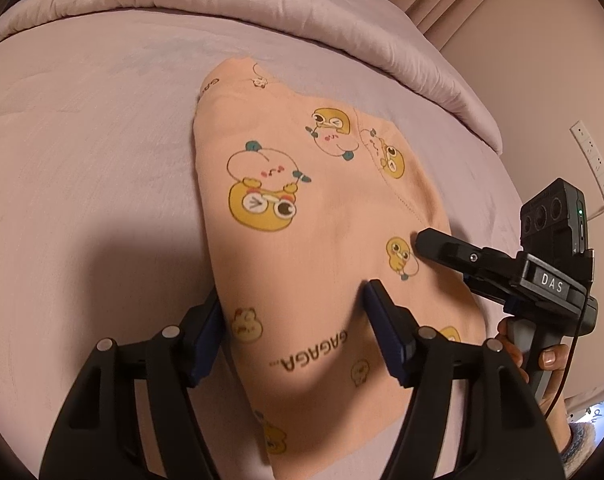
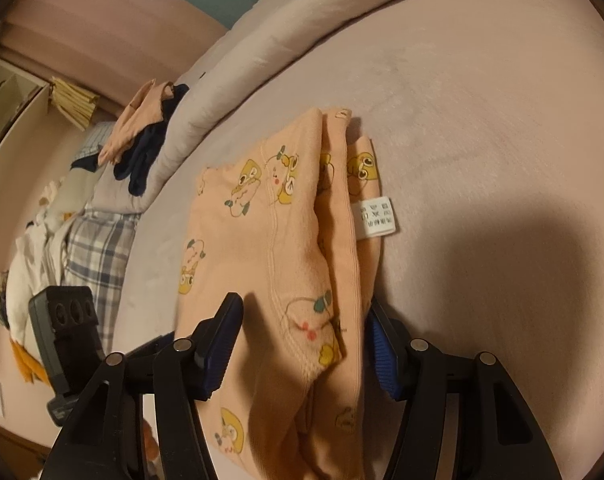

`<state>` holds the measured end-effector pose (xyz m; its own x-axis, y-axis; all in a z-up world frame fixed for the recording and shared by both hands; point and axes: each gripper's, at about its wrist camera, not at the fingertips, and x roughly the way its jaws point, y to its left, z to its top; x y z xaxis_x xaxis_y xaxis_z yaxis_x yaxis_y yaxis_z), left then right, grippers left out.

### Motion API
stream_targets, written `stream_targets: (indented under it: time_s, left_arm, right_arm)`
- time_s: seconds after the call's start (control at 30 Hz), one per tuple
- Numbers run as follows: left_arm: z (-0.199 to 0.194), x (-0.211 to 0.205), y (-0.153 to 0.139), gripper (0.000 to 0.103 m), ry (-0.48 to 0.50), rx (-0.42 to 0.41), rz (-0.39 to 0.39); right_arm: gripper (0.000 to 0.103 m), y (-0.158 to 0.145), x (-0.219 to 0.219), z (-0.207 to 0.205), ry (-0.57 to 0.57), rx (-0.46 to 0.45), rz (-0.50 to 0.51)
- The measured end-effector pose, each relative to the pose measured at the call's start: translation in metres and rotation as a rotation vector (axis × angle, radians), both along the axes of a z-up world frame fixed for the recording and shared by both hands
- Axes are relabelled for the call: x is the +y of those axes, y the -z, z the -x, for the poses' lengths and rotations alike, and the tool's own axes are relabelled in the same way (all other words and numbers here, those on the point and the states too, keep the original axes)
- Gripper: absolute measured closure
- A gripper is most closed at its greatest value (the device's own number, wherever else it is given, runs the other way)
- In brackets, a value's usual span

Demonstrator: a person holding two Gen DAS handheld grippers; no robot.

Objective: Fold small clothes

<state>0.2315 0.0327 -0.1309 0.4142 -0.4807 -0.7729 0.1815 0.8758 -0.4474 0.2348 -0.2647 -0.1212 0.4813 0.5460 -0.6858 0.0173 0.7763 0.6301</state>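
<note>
The peach garment [image 1: 302, 216] lies part-folded on the pink bedspread [image 1: 81, 140], its long axis running up the frame from both grippers; left gripper [image 1: 293, 320] and right gripper [image 2: 306, 336] straddle its near end, jaws half open, gripping nothing.

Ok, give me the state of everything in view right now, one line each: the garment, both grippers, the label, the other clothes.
Peach garment: folded, lying flat on the bed.
Care label: exposed at the folded edge.
Left gripper: open, jaws straddling the garment.
Right gripper: open, jaws straddling the folded edge.
Clothes pile: unfolded, heaped on the rolled quilt.
</note>
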Motion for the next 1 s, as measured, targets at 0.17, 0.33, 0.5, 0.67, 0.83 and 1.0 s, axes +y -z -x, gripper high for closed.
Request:
stream_targets:
  time_s: [0.17,0.33,0.5,0.67,0.83,1.0]
  left_arm:
    - [-0.006,0.000,0.002,0.035,0.004,-0.006,0.010]
    - [-0.011,-0.002,0.002,0.035,0.007,-0.009,0.013]
    - [-0.017,-0.004,0.003,0.033,0.010,-0.017,0.012]
    - [-0.021,-0.005,0.002,0.031,0.018,-0.019,0.010]
    - [-0.025,-0.006,0.002,0.030,0.024,-0.020,0.008]
    - [-0.026,-0.006,0.002,0.031,0.028,-0.023,-0.003]
  right_arm:
    - [0.042,-0.001,0.003,-0.004,-0.004,-0.004,0.013]
    - [0.042,-0.001,0.005,-0.007,-0.011,-0.012,0.029]
    - [0.042,-0.002,0.005,-0.008,-0.025,-0.017,0.043]
    - [0.042,-0.002,0.006,-0.010,-0.032,-0.023,0.050]
    - [0.042,-0.002,0.009,-0.011,-0.038,-0.029,0.062]
    - [0.043,-0.002,0.012,-0.012,-0.043,-0.034,0.077]
